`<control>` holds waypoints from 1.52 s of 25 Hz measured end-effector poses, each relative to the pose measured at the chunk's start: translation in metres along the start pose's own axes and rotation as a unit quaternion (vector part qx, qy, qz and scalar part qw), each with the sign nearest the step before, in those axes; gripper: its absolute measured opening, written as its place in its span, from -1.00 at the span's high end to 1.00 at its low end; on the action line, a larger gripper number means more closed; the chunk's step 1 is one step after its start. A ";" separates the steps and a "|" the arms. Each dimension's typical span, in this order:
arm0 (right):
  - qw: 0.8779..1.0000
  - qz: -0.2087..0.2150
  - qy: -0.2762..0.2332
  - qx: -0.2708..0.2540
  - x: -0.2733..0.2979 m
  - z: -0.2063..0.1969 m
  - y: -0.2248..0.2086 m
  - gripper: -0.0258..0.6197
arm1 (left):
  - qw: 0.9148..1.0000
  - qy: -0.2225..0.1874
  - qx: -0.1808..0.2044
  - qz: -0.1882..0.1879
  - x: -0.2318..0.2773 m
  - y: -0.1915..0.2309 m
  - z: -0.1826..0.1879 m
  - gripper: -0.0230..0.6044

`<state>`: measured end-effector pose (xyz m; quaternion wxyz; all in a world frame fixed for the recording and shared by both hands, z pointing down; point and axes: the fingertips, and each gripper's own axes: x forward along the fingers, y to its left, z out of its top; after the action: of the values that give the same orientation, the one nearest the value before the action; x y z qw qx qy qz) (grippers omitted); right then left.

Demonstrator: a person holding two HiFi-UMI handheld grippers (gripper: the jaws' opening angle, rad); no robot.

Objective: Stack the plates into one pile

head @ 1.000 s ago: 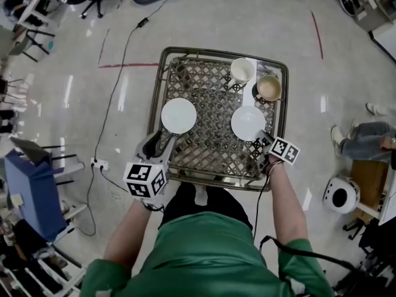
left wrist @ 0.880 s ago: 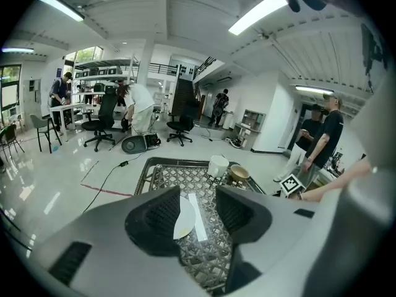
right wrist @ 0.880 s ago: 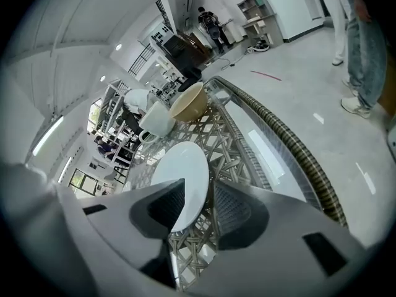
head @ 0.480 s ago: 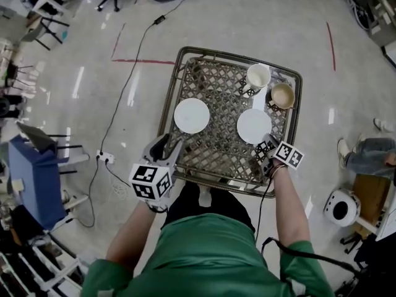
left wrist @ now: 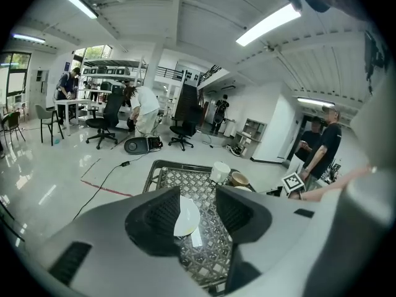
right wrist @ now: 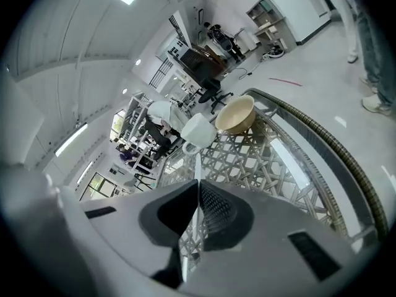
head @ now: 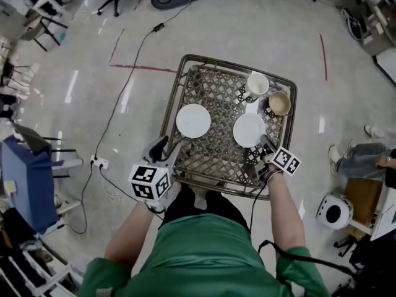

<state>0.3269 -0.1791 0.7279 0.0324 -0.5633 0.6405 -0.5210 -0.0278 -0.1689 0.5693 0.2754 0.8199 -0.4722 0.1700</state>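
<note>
Two white plates lie on the lattice-topped table. The left plate rests flat. My left gripper hovers open just short of it, at the table's near-left edge, with nothing between the jaws. My right gripper has just been closing and is shut on the near rim of the right plate. In the right gripper view that plate shows edge-on as a thin white line between the pads.
A white cup and a tan bowl stand at the table's far right corner, just beyond the held plate. A raised metal rim runs round the table. A cable trails on the floor to the left.
The right gripper's jaws have closed on the right plate's near rim, and that hand has risen with it. The left gripper has edged slightly toward the left plate.
</note>
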 end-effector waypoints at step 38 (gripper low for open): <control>0.991 0.111 0.066 -0.033 0.114 -0.096 0.190 0.83 | 0.998 -0.023 -0.019 0.059 -0.095 0.145 0.005 0.32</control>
<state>0.0948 -0.2380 0.7002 0.0288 -0.4535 0.7168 -0.5289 -0.2007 -0.1650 0.5564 0.2690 0.7894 -0.5287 0.1580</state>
